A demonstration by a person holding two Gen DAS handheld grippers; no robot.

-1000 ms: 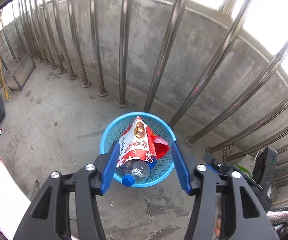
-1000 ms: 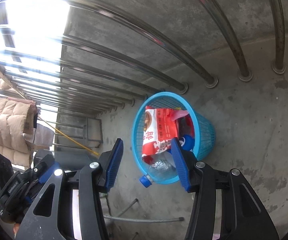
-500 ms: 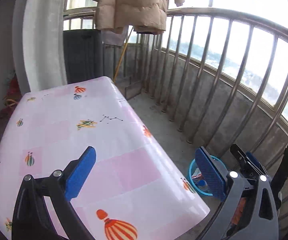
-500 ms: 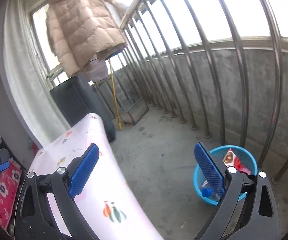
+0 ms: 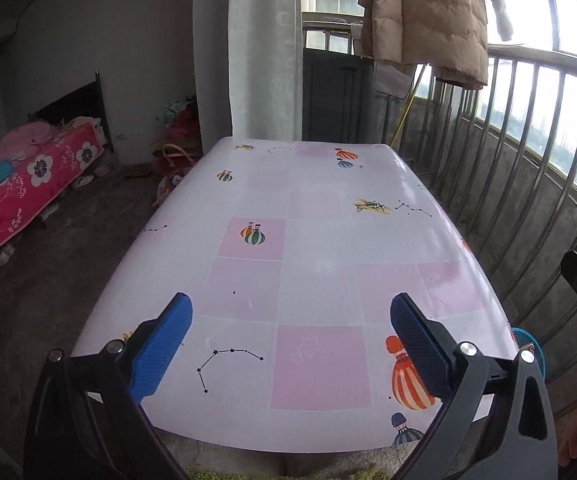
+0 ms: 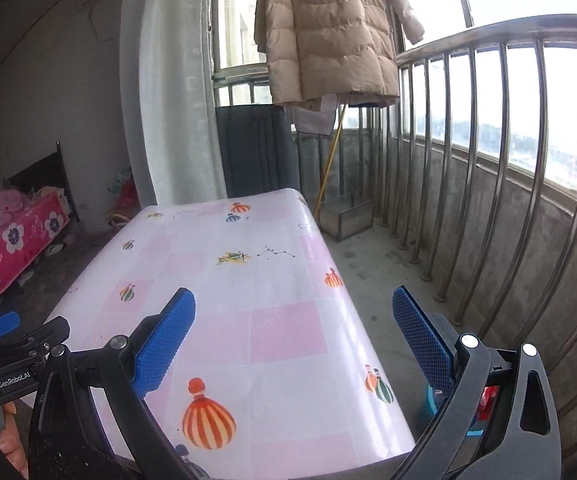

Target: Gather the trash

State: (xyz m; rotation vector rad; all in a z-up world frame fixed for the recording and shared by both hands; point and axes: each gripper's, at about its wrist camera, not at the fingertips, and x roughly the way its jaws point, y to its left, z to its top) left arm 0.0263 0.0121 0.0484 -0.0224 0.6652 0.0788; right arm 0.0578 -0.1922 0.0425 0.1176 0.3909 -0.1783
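Note:
My left gripper is open with nothing between its blue pads, hovering over the near end of a table covered in a pink-and-white balloon-print cloth. My right gripper is open and holds nothing, over the same table near its right edge. No trash lies on the cloth. The blue trash basket stands on the floor by the table's near right corner, mostly hidden behind my right finger. A bit of red wrapper shows in it. In the left wrist view only a sliver of the basket shows.
A steel railing on a concrete ledge runs along the right. A beige padded coat hangs at the far end above a dark cabinet. A glass box sits on the floor. A bed with a pink floral cover stands left.
Both grippers swung up and away from the basket, which held a red snack bag and a plastic bottle, to face the table. Both sets of jaws opened wider.

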